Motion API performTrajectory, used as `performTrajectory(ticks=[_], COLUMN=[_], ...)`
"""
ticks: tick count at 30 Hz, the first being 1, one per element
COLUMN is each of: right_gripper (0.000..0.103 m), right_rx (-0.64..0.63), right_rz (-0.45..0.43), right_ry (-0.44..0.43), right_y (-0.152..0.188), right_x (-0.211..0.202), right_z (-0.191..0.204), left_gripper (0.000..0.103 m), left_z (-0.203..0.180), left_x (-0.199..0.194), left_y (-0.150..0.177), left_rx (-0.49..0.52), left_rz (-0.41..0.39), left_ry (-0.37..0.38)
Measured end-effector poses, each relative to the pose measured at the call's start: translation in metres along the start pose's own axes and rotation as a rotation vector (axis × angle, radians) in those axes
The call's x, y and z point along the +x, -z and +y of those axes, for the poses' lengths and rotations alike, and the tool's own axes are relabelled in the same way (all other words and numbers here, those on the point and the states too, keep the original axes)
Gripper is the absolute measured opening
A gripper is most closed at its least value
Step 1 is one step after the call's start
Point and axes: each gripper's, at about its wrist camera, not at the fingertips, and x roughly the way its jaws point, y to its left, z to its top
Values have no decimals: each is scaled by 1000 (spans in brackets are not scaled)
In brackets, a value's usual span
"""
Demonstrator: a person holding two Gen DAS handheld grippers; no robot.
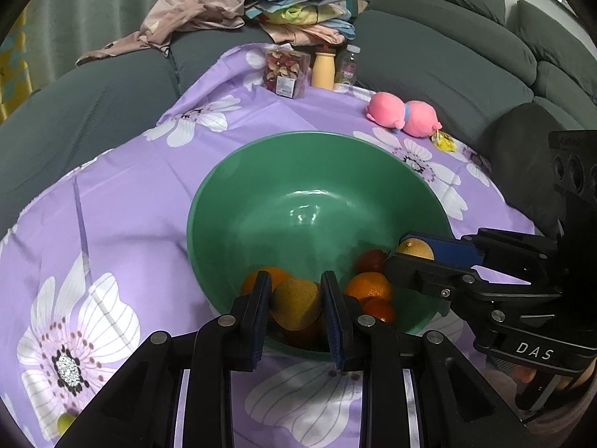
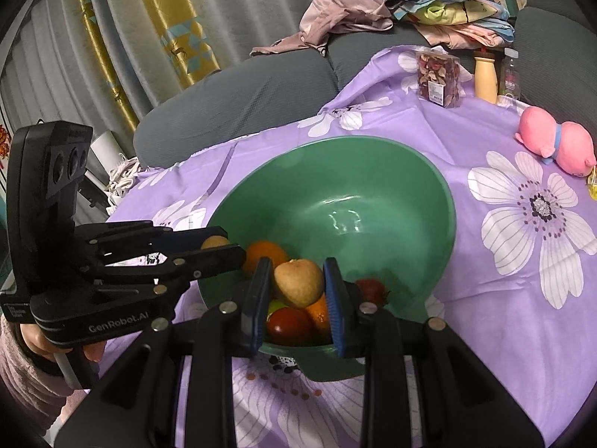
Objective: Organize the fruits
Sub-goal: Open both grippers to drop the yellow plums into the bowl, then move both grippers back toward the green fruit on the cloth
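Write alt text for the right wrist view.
The right gripper holds a yellow-brown pear over a green bowl of oranges and red fruit. The left gripper, at left, grips another pear at the rim, on a purple floral cloth.

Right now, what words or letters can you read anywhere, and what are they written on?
"DAS": white letters on the black body of the right gripper, shut on a yellowish pear.
"GenRobot.AI": pale letters on the black body of the left gripper, also shut on a yellowish pear.
Too small to read: the white sticker on the clear box of dried fruit, and the clear bottle's label.
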Motion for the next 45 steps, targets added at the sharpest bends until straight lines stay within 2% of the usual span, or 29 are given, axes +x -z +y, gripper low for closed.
performTrajectory(ticks=[10, 15, 19, 21, 24, 30, 35, 36, 38, 43, 44, 45], right_gripper=[33, 46, 53, 59, 63, 63, 63, 63, 63, 65, 68, 77], right_rx=[14, 40, 76, 100, 122, 132, 123, 120, 106, 62, 51, 44], right_rz=[-1, -20, -48, -70, -93, -90, -83, -78, -61, -23, -15, -11], right_ry=[8, 18, 16, 3, -14, -58, -103, -108, -121, -155, -158, -159], right_y=[1, 3, 4, 6, 8, 16, 28, 30, 33, 38, 40, 41], right_x=[-1, -9, -18, -23, -28, -32, -35, -35, -33, -26, -25, -24], right_z=[-2, -6, -12, -15, -14, -2, 19, 22, 33, 58, 63, 67], left_gripper=[28, 58, 64, 68, 69, 70, 71, 80, 88, 88, 89, 89], left_z=[5, 19, 37, 48, 58, 74, 79, 80, 81, 86, 87, 88], left_x=[-1, -23, -42, -53, -65, -80, -94, -96, -100, -109, -111, -113], left_y=[-1, 3, 12, 22, 39, 75, 99, 102, 110, 123, 127, 130], left_rx=[-33, -70, -105, -124, -152, -218, -251, -256, -271, -292, -297, -301], left_rz=[4, -50, -71, -76, -75, -34, -6, -4, -1, 5, 6, 5], left_ry=[2, 2, -41, -73, -106, -153, -155, -153, -152, -158, -162, -164])
